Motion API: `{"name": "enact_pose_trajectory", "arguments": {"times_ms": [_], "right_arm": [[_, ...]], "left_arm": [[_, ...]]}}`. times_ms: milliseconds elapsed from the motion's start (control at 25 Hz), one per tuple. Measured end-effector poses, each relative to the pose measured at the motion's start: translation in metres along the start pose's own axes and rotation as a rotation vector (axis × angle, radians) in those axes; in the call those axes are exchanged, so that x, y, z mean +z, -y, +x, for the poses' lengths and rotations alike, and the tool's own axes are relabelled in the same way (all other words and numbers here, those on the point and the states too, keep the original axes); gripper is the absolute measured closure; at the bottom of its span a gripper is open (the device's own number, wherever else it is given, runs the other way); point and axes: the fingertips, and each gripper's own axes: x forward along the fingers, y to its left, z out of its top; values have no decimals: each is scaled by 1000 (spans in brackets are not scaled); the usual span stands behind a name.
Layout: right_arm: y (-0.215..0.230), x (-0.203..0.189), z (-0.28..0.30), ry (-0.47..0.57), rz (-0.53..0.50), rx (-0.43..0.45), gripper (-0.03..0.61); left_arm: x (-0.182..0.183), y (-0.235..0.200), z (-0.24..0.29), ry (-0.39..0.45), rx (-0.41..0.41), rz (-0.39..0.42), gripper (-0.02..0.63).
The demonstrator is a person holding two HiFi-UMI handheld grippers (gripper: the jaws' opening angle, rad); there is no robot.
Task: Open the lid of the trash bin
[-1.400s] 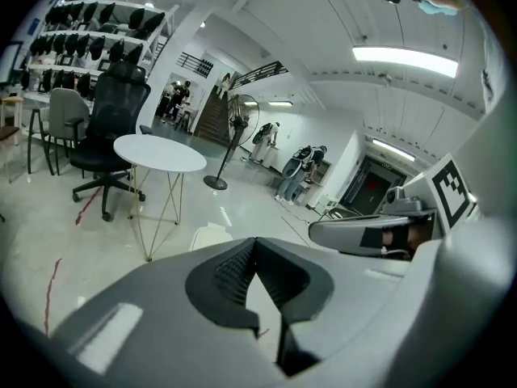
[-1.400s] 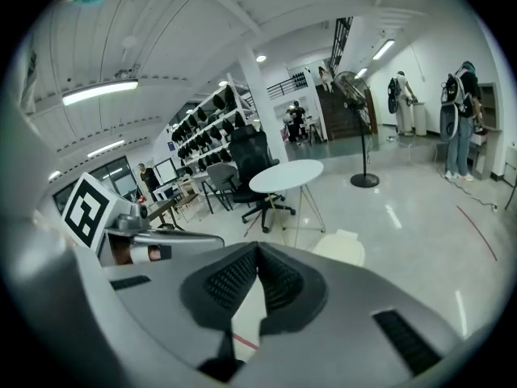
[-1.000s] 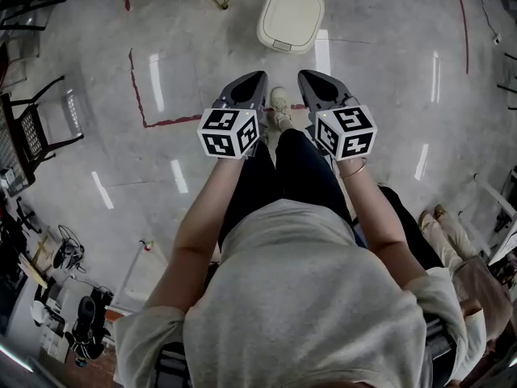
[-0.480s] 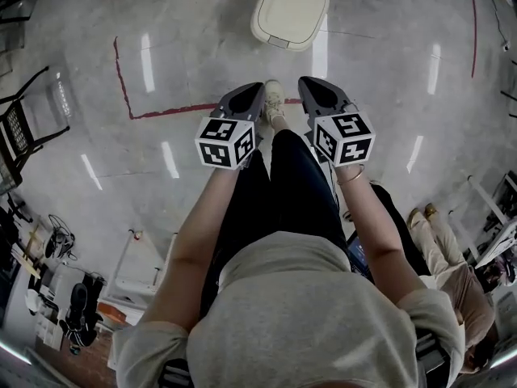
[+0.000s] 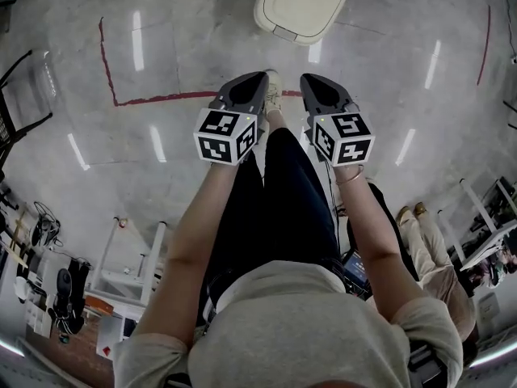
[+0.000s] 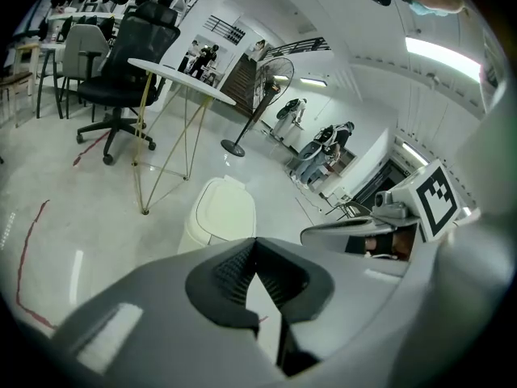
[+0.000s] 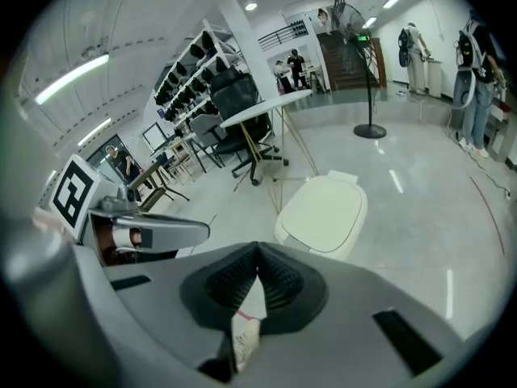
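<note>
The cream trash bin stands on the floor ahead of me with its lid down. It also shows in the left gripper view as the bin and in the right gripper view as the bin. My left gripper and right gripper are held side by side, short of the bin and apart from it. Both are shut with nothing between the jaws. In the gripper views, the left gripper and the right gripper point toward the bin.
Red tape lines mark the grey floor. My shoe shows between the grippers. A round table on thin gold legs and an office chair stand beyond the bin. A seated person is to my right, clutter at left.
The view has shifted forward: the bin looks larger and sits higher in the head view. Both grippers stay shut and side by side.
</note>
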Motion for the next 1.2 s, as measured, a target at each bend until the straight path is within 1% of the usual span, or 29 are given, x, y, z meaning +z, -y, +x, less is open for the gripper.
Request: {"name": "enact_pose_trajectory", "arguments": {"times_ms": [80,160,280,400,560,800,960,1080,1200], "right_arm": [[5,-9,13,-15,8,0,571],[10,-18,26,-30,25,5,571],[19,-26,45,-51,24,7,571],[30,-32,65,-68,-7,4,571],[43,-41,95,-86,-42,2,571],[69,-43,134,-91,-40,-46,571],[81,-44,159,-87,-89,-86,571],[86,-46,169,-101,-93,-98,571],[88,-48,173,-116,-92,-103,571]], "left_arm": [[-6,-8,8,3,0,-16,604],[-14,-13,15,14,-7,-51,604],[-26,-21,25,17,-10,-89,604],[-36,-25,37,8,-9,-100,604],[-49,-31,53,13,-28,-122,604],[-55,-44,64,24,-29,-147,604],[-68,-55,76,3,-16,-168,604],[-74,-57,81,-8,-11,-172,604],[-74,-59,81,1,-5,-187,604]]}}
